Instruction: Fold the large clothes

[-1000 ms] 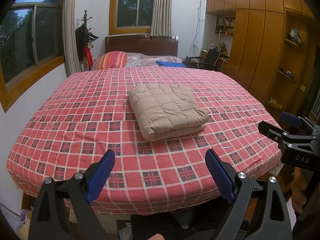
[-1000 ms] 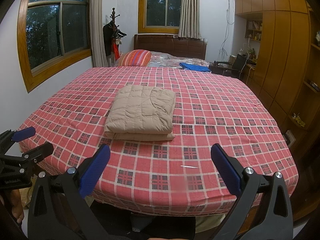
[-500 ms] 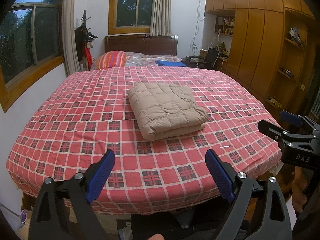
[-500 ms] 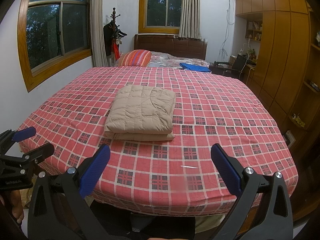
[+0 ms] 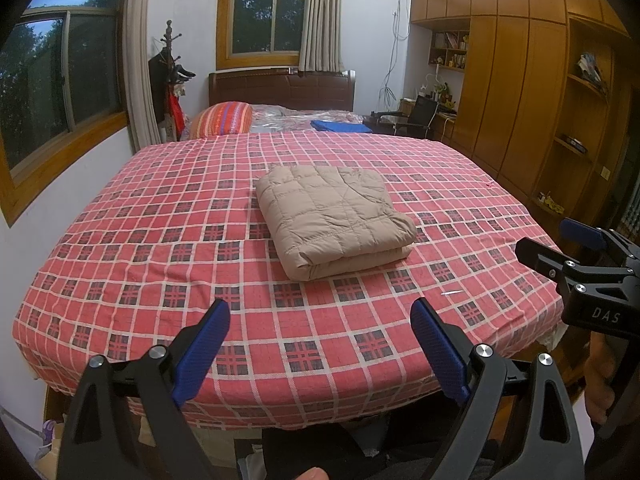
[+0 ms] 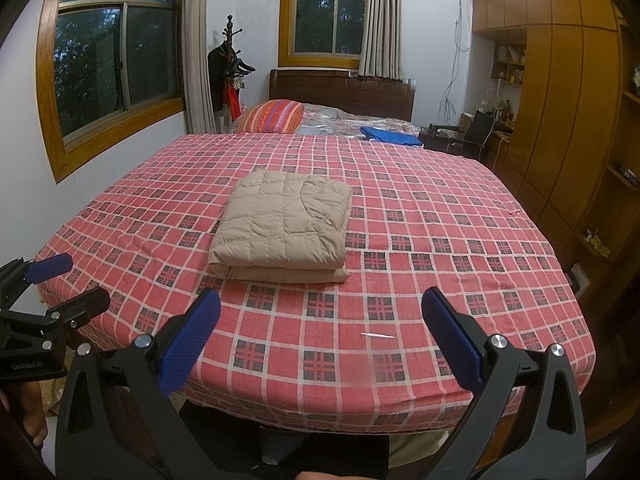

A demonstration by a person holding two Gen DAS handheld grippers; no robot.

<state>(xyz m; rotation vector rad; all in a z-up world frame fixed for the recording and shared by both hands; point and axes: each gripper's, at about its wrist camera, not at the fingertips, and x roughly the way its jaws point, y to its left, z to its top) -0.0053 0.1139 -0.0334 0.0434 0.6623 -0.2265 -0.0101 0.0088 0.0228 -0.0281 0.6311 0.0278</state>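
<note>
A beige quilted garment [image 5: 334, 220] [image 6: 282, 226] lies folded into a neat rectangle in the middle of the bed with the red checked sheet [image 5: 160, 248] [image 6: 440, 240]. My left gripper [image 5: 320, 354] is open and empty, held back over the bed's near edge, well short of the garment. In the same way my right gripper [image 6: 320, 344] stands open with nothing between its blue pads. Each gripper also shows at the side of the other's view: the right gripper [image 5: 560, 248] at the right edge, the left gripper [image 6: 60, 284] at the left edge.
A striped pillow [image 5: 222, 120] and a blue folded cloth [image 5: 340, 126] lie at the far end near the dark headboard [image 5: 280, 88]. Wooden wardrobes [image 5: 512, 92] line the right wall. A coat stand [image 6: 230, 68] is at the far left, and a desk chair [image 6: 468, 134] at the far right.
</note>
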